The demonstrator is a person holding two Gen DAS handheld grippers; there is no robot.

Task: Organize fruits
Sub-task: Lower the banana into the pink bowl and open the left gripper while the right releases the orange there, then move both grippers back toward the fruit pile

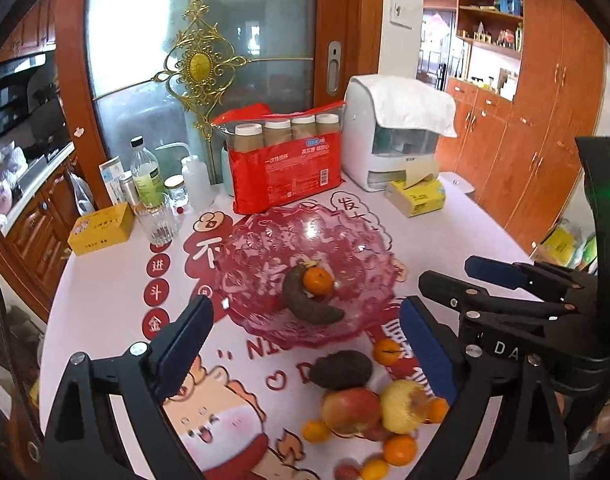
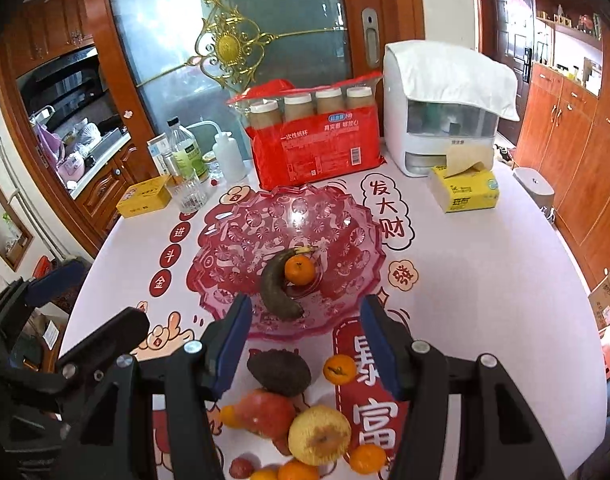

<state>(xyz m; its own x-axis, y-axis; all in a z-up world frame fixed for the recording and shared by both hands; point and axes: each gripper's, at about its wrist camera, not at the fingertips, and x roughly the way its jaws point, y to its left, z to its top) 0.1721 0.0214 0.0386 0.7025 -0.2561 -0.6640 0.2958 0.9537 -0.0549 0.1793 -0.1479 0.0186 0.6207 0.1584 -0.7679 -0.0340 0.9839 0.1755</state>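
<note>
A pink glass bowl (image 1: 265, 236) (image 2: 241, 236) holds a darkened banana (image 1: 305, 304) (image 2: 275, 288) and a tangerine (image 1: 318, 281) (image 2: 299, 270). Near the table's front lie a dark avocado (image 1: 341, 370) (image 2: 279, 372), a red apple (image 1: 350, 410) (image 2: 265, 412), a yellow apple (image 1: 403, 406) (image 2: 319, 434) and several small tangerines (image 1: 387, 351) (image 2: 339, 369). My left gripper (image 1: 307, 344) hangs open above the fruit with nothing between its fingers. My right gripper (image 2: 307, 344) (image 1: 445, 276) also stands open and holds nothing.
At the back stand a red pack of paper cups (image 1: 283, 168) (image 2: 317, 148), a white appliance under a cloth (image 1: 393, 132) (image 2: 441, 112), a yellow tissue pack (image 1: 417, 196) (image 2: 465, 192), bottles and a glass (image 1: 159, 220), and a yellow box (image 1: 101, 230).
</note>
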